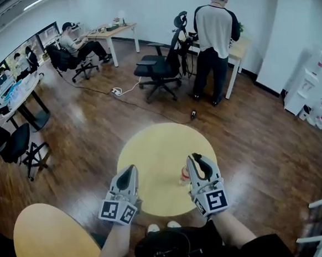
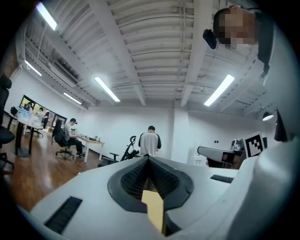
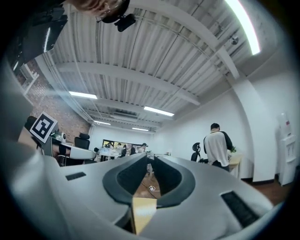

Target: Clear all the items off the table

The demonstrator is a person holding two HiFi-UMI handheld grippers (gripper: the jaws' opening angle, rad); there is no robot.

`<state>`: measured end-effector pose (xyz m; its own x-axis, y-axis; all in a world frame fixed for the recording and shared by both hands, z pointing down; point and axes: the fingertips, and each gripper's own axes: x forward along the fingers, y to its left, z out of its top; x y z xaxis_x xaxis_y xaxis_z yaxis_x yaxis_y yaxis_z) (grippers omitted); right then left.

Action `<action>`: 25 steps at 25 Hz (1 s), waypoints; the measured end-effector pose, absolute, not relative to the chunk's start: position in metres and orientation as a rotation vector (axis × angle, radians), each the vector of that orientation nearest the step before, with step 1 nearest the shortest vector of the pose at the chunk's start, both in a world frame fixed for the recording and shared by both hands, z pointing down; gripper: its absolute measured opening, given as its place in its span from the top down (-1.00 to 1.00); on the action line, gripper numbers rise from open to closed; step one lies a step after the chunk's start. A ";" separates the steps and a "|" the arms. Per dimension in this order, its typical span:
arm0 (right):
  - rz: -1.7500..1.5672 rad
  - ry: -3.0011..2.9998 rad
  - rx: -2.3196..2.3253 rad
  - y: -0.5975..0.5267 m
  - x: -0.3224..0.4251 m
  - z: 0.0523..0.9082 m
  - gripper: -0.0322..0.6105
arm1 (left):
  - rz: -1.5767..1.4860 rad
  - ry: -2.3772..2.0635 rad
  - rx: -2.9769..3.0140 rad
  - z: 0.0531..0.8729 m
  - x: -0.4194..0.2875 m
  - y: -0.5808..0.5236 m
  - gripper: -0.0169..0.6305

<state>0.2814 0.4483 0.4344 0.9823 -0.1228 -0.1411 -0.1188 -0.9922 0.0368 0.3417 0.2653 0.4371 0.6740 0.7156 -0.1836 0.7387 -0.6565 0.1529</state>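
A round yellow table [image 1: 157,153] stands just in front of me. On it a small red-and-white item [image 1: 184,176] sits by the near right edge, partly hidden behind my right gripper [image 1: 196,159]. That gripper is held over the table's near right side and points away from me. In the right gripper view its jaws [image 3: 151,161] stand a narrow slit apart with nothing between them. My left gripper [image 1: 132,169] hovers over the table's near left part. It [image 2: 149,161] is shut and empty in its own view. Both gripper views look out across the room, not at the table.
A second yellow round table [image 1: 48,245] is at the lower left. A black office chair [image 1: 159,67] and a standing person [image 1: 214,43] at a desk are beyond the table. A seated person [image 1: 79,45] is at the far left. A cable [image 1: 148,101] lies on the wooden floor.
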 end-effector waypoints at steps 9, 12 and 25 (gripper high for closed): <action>0.020 -0.039 3.146 0.493 0.270 0.474 0.00 | -0.142 1.377 2.542 0.434 0.353 0.322 0.95; 0.133 -0.024 3.157 0.489 0.274 0.500 -0.18 | -0.097 1.371 2.555 0.450 0.361 0.319 0.95; 0.564 -0.050 3.110 0.496 0.285 0.617 -0.19 | 0.223 1.267 2.634 0.519 0.365 0.308 0.63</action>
